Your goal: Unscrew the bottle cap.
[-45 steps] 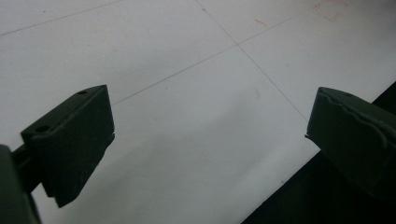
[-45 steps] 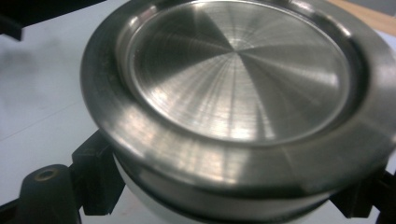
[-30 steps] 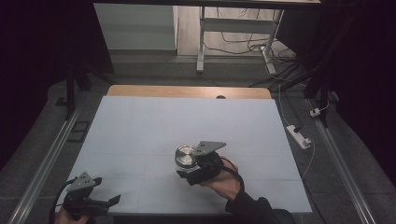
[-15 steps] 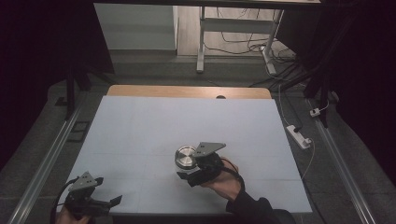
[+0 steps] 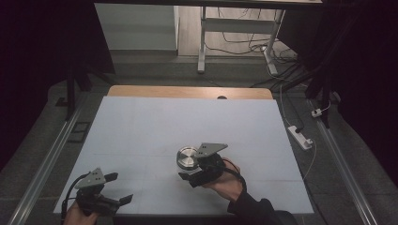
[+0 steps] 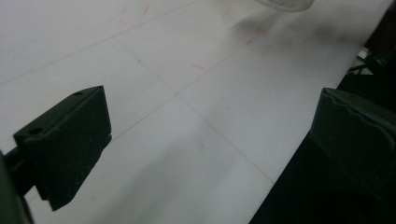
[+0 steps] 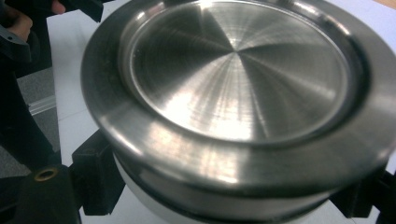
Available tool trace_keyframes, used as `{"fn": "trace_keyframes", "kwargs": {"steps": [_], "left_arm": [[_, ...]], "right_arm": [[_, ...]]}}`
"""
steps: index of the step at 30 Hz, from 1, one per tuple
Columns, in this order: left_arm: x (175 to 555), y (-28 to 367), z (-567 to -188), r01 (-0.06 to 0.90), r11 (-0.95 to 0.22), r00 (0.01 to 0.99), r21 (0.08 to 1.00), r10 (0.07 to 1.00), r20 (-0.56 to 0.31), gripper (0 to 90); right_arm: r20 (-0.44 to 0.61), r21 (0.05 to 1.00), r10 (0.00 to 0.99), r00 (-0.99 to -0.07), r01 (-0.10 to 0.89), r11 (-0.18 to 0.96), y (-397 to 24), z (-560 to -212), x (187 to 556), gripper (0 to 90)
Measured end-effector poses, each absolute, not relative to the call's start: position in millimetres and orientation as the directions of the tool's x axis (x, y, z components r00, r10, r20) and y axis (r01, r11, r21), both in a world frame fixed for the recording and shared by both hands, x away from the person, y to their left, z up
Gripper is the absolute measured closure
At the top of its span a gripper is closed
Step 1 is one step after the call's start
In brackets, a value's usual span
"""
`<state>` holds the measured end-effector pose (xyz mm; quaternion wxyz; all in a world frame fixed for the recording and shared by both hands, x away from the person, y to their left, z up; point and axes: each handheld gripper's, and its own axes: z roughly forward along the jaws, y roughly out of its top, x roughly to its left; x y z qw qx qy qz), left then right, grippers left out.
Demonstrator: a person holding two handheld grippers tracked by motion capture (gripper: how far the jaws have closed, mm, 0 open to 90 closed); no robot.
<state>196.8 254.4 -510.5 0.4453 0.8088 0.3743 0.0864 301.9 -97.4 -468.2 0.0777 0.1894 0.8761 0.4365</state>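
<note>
A round brushed-steel container with a wide rim and a white lower part sits on the white table sheet, right of centre near the front. My right gripper comes at it from the right. Its black jaws are shut on the lower part, one on each side below the rim. My left gripper is at the front left corner, just above the sheet. Its jaws have just been opening and stand wide apart with nothing between them.
A wooden strip runs along the table's far edge. Metal rails flank the table on both sides. A white power strip and cables lie on the floor at the right. The front table edge passes just under the left gripper.
The left gripper's jaws stand slightly wider than a second ago. The right gripper and the steel container have stayed where they were.
</note>
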Motion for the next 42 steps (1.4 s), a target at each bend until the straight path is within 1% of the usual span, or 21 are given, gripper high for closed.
{"fn": "trace_keyframes", "kwargs": {"steps": [6, 11, 15, 19, 22, 26, 34, 38, 42], "left_arm": [[206, 246, -508, 0.485, -0.352, 0.746, 0.8, 0.644, -0.168, 0.0], [217, 242, -503, 0.476, -0.335, 0.752, 0.813, 0.634, -0.18, 0.0], [227, 235, -495, 0.457, -0.348, 0.757, 0.819, 0.636, -0.152, 0.0], [237, 224, -486, 0.442, -0.364, 0.774, 0.82, 0.617, -0.144, 0.0], [246, 216, -480, 0.432, -0.378, 0.793, 0.819, 0.591, -0.145, 0.0], [256, 203, -474, 0.405, -0.406, 0.819, 0.819, 0.56, -0.127, 0.1], [274, 187, -464, 0.358, -0.417, 0.863, 0.836, 0.49, -0.126, 0.0], [281, 177, -458, 0.323, -0.441, 0.884, 0.838, 0.456, -0.101, 0.0], [289, 166, -450, 0.295, -0.453, 0.906, 0.841, 0.412, -0.095, 0.0]], "right_arm": [[0.028, 0.797, 0.393, -0.919, 0.258, 0.546, -97, -468, 301, 14.9], [0.025, 0.796, 0.391, -0.92, 0.255, 0.548, -98, -468, 302, 15.0], [0.019, 0.799, 0.388, -0.922, 0.247, 0.548, -98, -466, 301, 15.0], [0.015, 0.8, 0.387, -0.922, 0.243, 0.548, -99, -466, 301, 15.0], [0.011, 0.796, 0.387, -0.922, 0.242, 0.554, -99, -467, 302, 15.0], [0.006, 0.795, 0.386, -0.923, 0.238, 0.558, -99, -467, 302, 15.0], [-0.005, 0.79, 0.382, -0.924, 0.231, 0.567, -100, -469, 303, 15.0], [-0.003, 0.79, 0.381, -0.925, 0.231, 0.568, -100, -470, 304, 15.0], [0.001, 0.79, 0.377, -0.926, 0.232, 0.568, -101, -470, 305, 15.0]]}}
